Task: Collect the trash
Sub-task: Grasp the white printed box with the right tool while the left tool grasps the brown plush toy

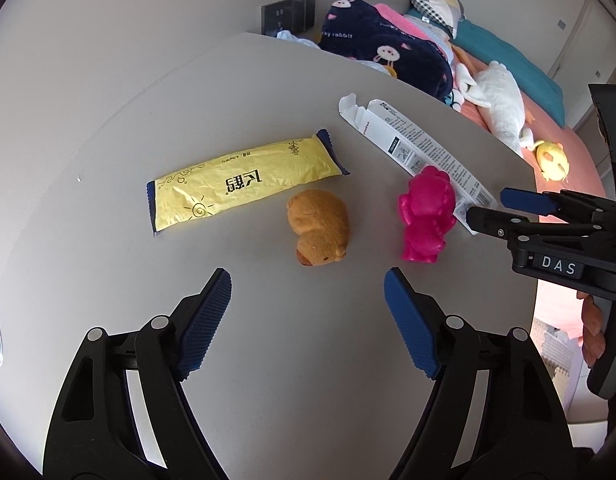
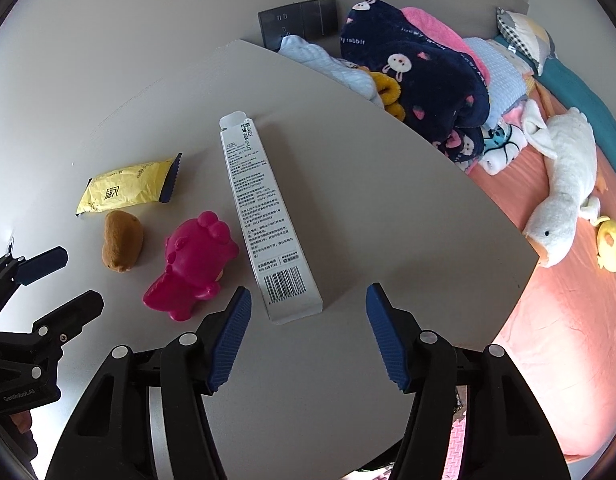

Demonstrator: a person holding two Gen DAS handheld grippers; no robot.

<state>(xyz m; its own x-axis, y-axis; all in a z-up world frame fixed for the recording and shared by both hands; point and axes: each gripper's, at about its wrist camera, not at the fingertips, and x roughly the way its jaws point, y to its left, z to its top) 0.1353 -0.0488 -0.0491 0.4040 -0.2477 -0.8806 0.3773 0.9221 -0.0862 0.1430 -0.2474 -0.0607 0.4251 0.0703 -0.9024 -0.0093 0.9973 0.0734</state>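
A yellow wrapper (image 1: 239,184) lies flat on the grey table (image 1: 267,360), also in the right wrist view (image 2: 127,188). A long white carton (image 2: 263,216) with an open end flap lies to its right, also in the left wrist view (image 1: 420,152). My left gripper (image 1: 308,324) is open and empty, just short of a brown plush toy (image 1: 320,232). My right gripper (image 2: 308,336) is open and empty, its fingers just short of the carton's barcode end. It shows at the right of the left wrist view (image 1: 496,208).
A pink plastic figure (image 2: 191,264) stands between the brown plush toy (image 2: 121,240) and the carton. Beyond the table's right edge is a bed (image 2: 568,320) with blankets (image 2: 424,72), a white goose plush (image 2: 564,184) and a yellow toy (image 2: 612,244). A wall socket (image 2: 295,20) is behind.
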